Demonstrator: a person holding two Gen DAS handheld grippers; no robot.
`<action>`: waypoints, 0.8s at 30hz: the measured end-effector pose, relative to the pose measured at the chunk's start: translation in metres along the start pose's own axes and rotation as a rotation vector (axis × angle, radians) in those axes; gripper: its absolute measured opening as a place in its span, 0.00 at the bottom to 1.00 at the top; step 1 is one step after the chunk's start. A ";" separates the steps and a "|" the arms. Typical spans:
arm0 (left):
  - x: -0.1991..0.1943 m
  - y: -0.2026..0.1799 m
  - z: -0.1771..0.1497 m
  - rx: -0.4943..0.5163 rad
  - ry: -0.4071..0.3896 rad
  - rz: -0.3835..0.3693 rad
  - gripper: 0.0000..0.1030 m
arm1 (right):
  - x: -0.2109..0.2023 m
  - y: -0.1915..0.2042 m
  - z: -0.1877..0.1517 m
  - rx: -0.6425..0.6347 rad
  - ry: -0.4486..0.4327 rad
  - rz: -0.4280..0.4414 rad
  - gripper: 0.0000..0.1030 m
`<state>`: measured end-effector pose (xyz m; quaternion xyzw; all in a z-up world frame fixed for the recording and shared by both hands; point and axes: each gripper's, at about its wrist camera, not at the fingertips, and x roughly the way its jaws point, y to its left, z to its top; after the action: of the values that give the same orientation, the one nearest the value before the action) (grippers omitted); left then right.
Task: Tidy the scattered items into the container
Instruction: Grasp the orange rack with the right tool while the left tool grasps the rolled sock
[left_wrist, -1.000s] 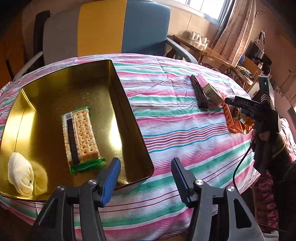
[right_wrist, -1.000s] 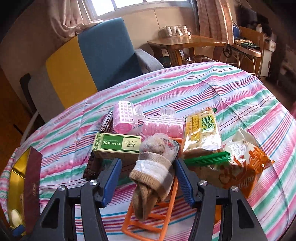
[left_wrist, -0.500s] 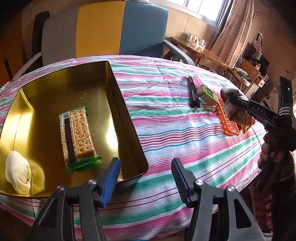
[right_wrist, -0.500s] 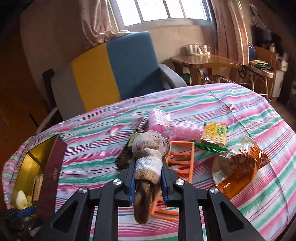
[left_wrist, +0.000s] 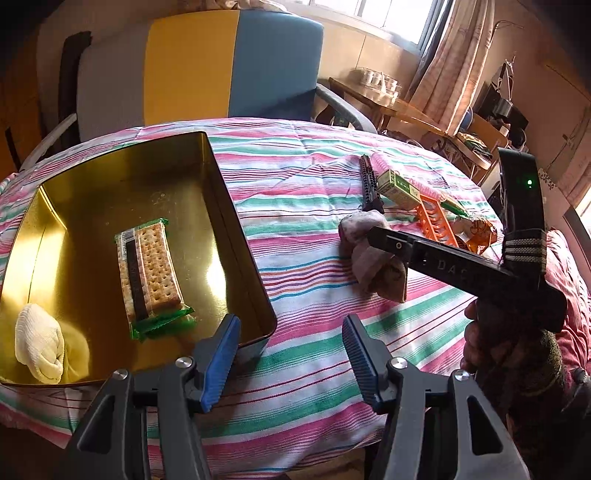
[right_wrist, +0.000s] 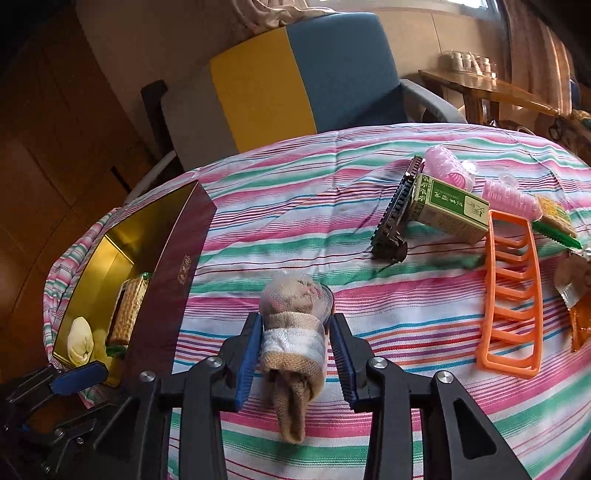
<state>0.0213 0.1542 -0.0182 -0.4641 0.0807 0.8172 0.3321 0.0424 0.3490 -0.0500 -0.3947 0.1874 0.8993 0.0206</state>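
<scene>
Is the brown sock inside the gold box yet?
Not yet. The brown sock hangs in the right claw above the striped cloth, beside the gold box.

Your tin (left_wrist: 236, 206) gleams like polished gold metal inside; the rolled sock (right_wrist: 293, 325) looks coarse knit, the striped tablecloth (left_wrist: 314, 236) soft matt cotton, the rack (right_wrist: 511, 291) smooth orange plastic.

The left wrist view sits low at the near corner of the gold tin (left_wrist: 236, 206), looking across the striped tablecloth (left_wrist: 306, 236) toward the armchair (left_wrist: 229, 66) beyond the tin. The right wrist view looks from right of the tin toward the same armchair (right_wrist: 295, 77), close above the cloth (right_wrist: 295, 206), with the tin (right_wrist: 166, 266) at its left edge. Both views share the tin, the cloth between, and the orange rack (left_wrist: 436, 221) (right_wrist: 511, 295).
</scene>
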 end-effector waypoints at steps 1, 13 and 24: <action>0.001 -0.004 0.001 0.011 0.001 -0.004 0.57 | -0.006 -0.006 0.000 0.017 -0.010 -0.003 0.47; 0.023 -0.049 0.031 0.089 0.007 -0.073 0.57 | -0.044 -0.113 0.011 0.204 -0.077 -0.227 0.58; 0.061 -0.073 0.066 0.076 0.043 -0.101 0.59 | -0.008 -0.120 0.018 0.150 0.013 -0.301 0.56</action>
<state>-0.0016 0.2673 -0.0179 -0.4719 0.0954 0.7857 0.3884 0.0579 0.4682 -0.0716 -0.4215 0.1928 0.8669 0.1834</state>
